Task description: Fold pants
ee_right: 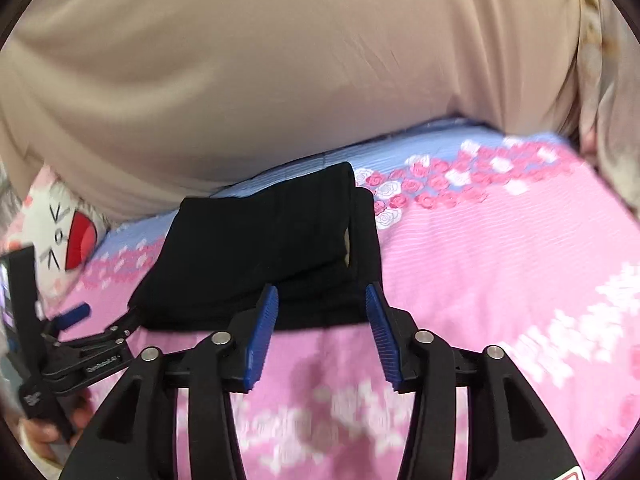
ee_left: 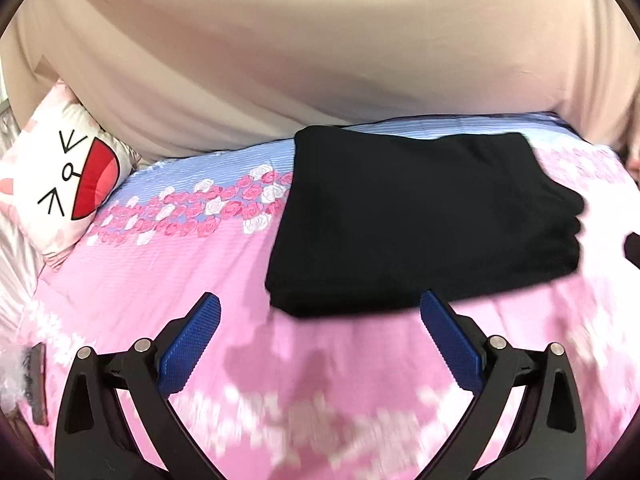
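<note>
Black fabric, the pants, is seen lying as a compact, roughly rectangular stack on the pink and blue flowered bedspread, toward its far side, close under a beige draped cloth. Several layers can be made out at the stack's right edge in the left wrist view, so the folding is judged to be done or nearly so; no loose leg or waistband is seen trailing out. In the right wrist view a small gap between the layers is visible at the right edge, where the top fold does not sit quite flush. The left gripper is held above the bedspread with its jaws spread wide and nothing between them, just short of the stack's near edge. The right gripper is likewise parted, about halfway, with its blue pads clear of the cloth and nothing pinched. A cat-face pillow lies well apart at the left. What remains, at most, is judged to be a smoothing or squaring of the stack.
</note>
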Tool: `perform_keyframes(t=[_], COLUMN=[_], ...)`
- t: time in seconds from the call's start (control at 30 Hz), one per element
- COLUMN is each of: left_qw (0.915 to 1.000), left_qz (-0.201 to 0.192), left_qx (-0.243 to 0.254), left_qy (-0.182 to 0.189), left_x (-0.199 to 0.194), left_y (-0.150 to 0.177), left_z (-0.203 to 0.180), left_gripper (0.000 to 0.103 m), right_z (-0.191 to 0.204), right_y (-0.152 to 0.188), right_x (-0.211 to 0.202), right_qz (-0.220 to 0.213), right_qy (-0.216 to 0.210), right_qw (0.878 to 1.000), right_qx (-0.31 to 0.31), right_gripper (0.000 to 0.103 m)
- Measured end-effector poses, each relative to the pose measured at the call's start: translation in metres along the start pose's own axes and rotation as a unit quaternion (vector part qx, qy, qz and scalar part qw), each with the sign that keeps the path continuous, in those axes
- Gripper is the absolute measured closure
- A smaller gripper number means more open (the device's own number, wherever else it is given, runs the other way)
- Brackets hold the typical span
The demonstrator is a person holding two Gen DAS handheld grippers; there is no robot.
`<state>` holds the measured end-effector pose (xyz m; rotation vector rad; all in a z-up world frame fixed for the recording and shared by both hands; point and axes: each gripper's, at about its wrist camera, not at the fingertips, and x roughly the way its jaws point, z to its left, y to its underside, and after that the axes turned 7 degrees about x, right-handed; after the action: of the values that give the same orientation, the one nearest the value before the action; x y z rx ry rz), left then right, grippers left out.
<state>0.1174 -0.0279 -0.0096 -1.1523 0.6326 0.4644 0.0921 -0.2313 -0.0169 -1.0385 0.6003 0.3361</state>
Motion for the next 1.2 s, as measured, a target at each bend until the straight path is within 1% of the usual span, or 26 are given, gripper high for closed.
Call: perform_keyframes(t=[0.03, 0.07, 0.13, 0.17, 0.23, 0.3, 0.37, 0.43, 0.53, 0.7, 0.77, 0.83, 0.9, 0.97, 1.03, 1.13, 1.2], left_qw=[1.0000, 0.9999, 0.9997, 0.9995, 0.9988, 0.9982, 0.9979, 0.9973, 0.9971, 0.9970, 0.9971, 0.9974, 0.9975, 0.9974, 0.9975, 0.9972, 0.9971], left_qz=[-0.003, -0.009, -0.019, -0.020, -0.020, -0.015, -0.013, -0.023, -0.033, -0.061, -0.063, -0.062, -0.058, -0.057, -0.054, -0.055, -0.058], left_qx=[0.001, -0.001, -0.006, -0.009, -0.018, -0.032, -0.043, -0.049, -0.053, -0.046, -0.040, -0.038, -0.040, -0.041, -0.042, -0.045, -0.045], left_qy=[0.003, 0.006, 0.014, 0.024, 0.041, 0.048, 0.048, 0.049, 0.043, 0.015, 0.010, 0.006, 0.011, 0.013, 0.015, 0.024, 0.023], left_x=[-0.010, -0.022, -0.038, -0.044, -0.049, -0.052, -0.055, -0.062, -0.064, -0.050, -0.042, -0.034, -0.025, -0.021, -0.018, -0.017, -0.018], left_y=[0.004, 0.010, 0.017, 0.022, 0.029, 0.037, 0.044, 0.050, 0.054, 0.059, 0.061, 0.064, 0.067, 0.070, 0.072, 0.073, 0.074], left_z=[-0.002, -0.004, -0.005, -0.005, -0.004, -0.001, 0.003, 0.006, 0.009, 0.008, 0.006, 0.005, 0.004, 0.003, 0.004, 0.006, 0.006], left_gripper=[0.005, 0.005, 0.005, 0.005, 0.005, 0.005, 0.005, 0.005, 0.005, 0.005, 0.005, 0.005, 0.005, 0.005, 0.005, 0.005, 0.005], right_z=[0.003, 0.009, 0.014, 0.016, 0.018, 0.021, 0.020, 0.018, 0.016, 0.018, 0.022, 0.026, 0.030, 0.031, 0.028, 0.025, 0.020], right_y=[0.003, 0.007, 0.014, 0.019, 0.026, 0.034, 0.041, 0.045, 0.056, 0.071, 0.076, 0.081, 0.082, 0.083, 0.083, 0.081, 0.080], right_x=[-0.006, -0.016, -0.028, -0.034, -0.040, -0.044, -0.044, -0.041, -0.038, -0.029, -0.025, -0.019, -0.013, -0.015, -0.018, -0.016, -0.015], right_qz=[-0.005, -0.014, -0.032, -0.042, -0.057, -0.064, -0.065, -0.070, -0.070, -0.070, -0.076, -0.070, -0.061, -0.067, -0.072, -0.066, -0.062], right_qy=[0.011, 0.022, 0.026, 0.025, 0.037, 0.044, 0.043, 0.050, 0.056, 0.068, 0.076, 0.079, 0.088, 0.091, 0.090, 0.092, 0.091], right_qw=[1.000, 1.000, 0.999, 0.999, 0.997, 0.997, 0.997, 0.996, 0.996, 0.995, 0.993, 0.993, 0.992, 0.992, 0.992, 0.993, 0.993], right_qx=[-0.007, -0.014, -0.019, -0.020, -0.023, -0.026, -0.024, -0.024, -0.023, -0.036, -0.047, -0.055, -0.065, -0.065, -0.057, -0.043, -0.033], right_gripper=[0.043, 0.040, 0.032, 0.030, 0.022, 0.020, 0.020, 0.018, 0.018, 0.018, 0.018, 0.018, 0.018, 0.018, 0.017, 0.017, 0.017])
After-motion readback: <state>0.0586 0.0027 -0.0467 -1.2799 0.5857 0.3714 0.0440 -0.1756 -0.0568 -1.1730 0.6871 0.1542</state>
